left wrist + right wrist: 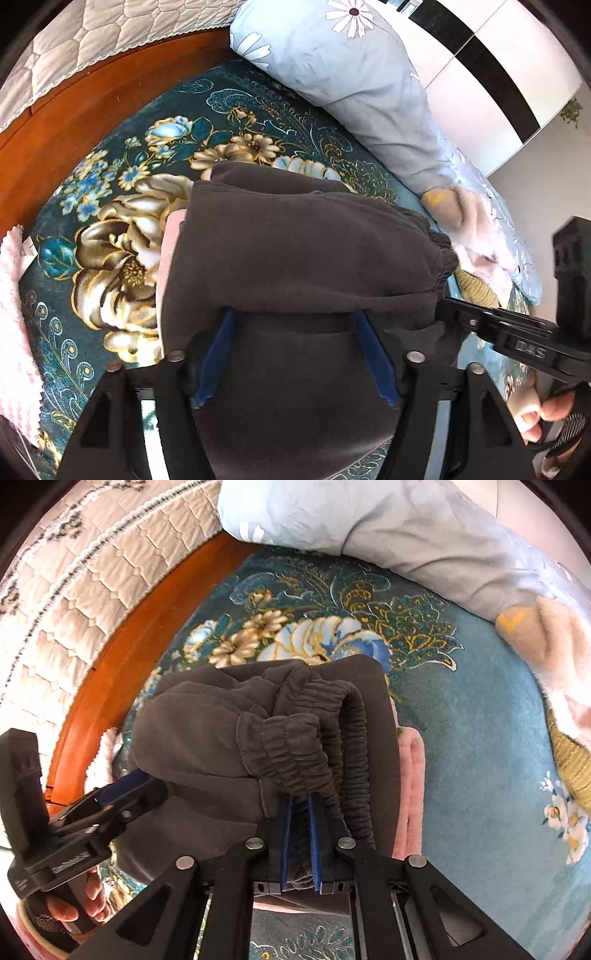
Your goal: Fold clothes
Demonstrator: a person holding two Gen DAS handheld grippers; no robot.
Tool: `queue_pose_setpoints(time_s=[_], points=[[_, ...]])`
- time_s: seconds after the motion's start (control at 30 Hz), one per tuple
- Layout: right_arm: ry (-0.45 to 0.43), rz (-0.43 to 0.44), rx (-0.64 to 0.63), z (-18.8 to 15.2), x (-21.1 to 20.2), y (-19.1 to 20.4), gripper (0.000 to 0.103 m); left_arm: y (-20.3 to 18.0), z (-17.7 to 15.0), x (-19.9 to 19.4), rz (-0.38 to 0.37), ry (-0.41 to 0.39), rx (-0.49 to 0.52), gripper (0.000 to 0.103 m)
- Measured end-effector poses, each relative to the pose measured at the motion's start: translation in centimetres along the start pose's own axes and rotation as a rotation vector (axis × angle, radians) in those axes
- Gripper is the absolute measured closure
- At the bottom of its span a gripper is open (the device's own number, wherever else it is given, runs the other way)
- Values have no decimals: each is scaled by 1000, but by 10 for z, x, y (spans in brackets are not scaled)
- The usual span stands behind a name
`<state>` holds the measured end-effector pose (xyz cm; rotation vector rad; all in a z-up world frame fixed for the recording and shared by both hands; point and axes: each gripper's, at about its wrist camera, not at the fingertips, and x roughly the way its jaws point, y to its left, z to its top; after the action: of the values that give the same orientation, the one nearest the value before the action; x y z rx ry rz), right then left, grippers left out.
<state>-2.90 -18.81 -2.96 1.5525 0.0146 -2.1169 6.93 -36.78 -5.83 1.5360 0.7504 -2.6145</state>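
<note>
One dark trousers [229, 734], folded, waistband [332, 731] toward right tongs [301, 812]

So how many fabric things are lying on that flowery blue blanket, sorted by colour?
Dark grey: 1, the folded dark grey trousers
Pink: 2, a pink garment under the trousers and a pink towel off to the side
Pale blue: 1, the flowered pillow
Cream: 1, a fuzzy cream item
Total: 5

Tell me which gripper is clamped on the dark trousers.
The right gripper: its blue pads are pinched on the dark trousers beside the elastic waistband. The left gripper stands wide open around the fabric.
</note>
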Motion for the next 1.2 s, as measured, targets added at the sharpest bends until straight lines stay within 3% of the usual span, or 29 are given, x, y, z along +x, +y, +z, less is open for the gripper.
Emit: queue_pose_setpoints(time_s=[0.1,0.17,0.4,0.5,0.67,0.8,0.93,1.2], points=[[-70,99,14,-16,-25,-6,91,-1,-2,0,20,-7,-12,27],[-98,116,6,-31,-38,-10,90,-3,-3,0,35,-16,-18,27],[-96,94,9,-86,-45,-30,88,-23,-8,-16,97,-70,-26,25],[-78,86,52,-101,-36,-42,88,-43,-23,-33,112,-141,-9,17],[-87,44,5,-118,-30,-40,88,-75,-61,-42,208,-160,29,15],[-129,-13,-83,-130,-29,-35,62,-92,-95,-35,284,-150,24,14],[-142,-61,-126,-136,-27,-36,46,-100,-119,-21,346,-129,-5,14],[-143,-124,-200,-146,-30,-36,27,-110,-148,-12,439,-121,-67,14]])
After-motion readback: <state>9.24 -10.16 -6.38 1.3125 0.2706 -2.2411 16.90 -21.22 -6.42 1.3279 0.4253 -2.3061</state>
